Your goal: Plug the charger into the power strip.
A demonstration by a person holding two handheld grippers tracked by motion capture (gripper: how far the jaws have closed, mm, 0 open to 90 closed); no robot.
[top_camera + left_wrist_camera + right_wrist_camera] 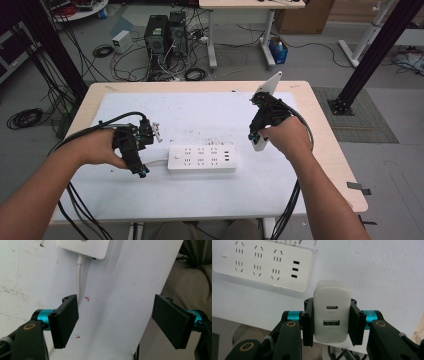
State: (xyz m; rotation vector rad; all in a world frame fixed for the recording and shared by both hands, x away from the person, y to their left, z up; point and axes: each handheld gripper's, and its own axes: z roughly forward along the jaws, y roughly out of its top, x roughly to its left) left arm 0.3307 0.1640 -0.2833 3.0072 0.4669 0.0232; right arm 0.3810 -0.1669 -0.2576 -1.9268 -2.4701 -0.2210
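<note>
A white power strip (201,158) with several sockets and three USB ports lies flat on the white sheet at mid-table; its cable (79,277) leaves from its left end. My right gripper (255,136) hovers to the right of the strip and is shut on a white USB charger (332,315), whose two ports face the camera. The power strip (262,265) lies beyond that charger, upper left. My left gripper (141,171) sits just left of the strip, over the cable. Its jaws stand wide apart in the left gripper view (118,320), with nothing between them; the strip's corner (85,248) shows above.
The white sheet (210,195) covers most of the wooden table (330,150). The table's near edge and a person's lap (190,277) are close to the left gripper. Computer towers (165,35) and tangled cables lie on the floor beyond the table.
</note>
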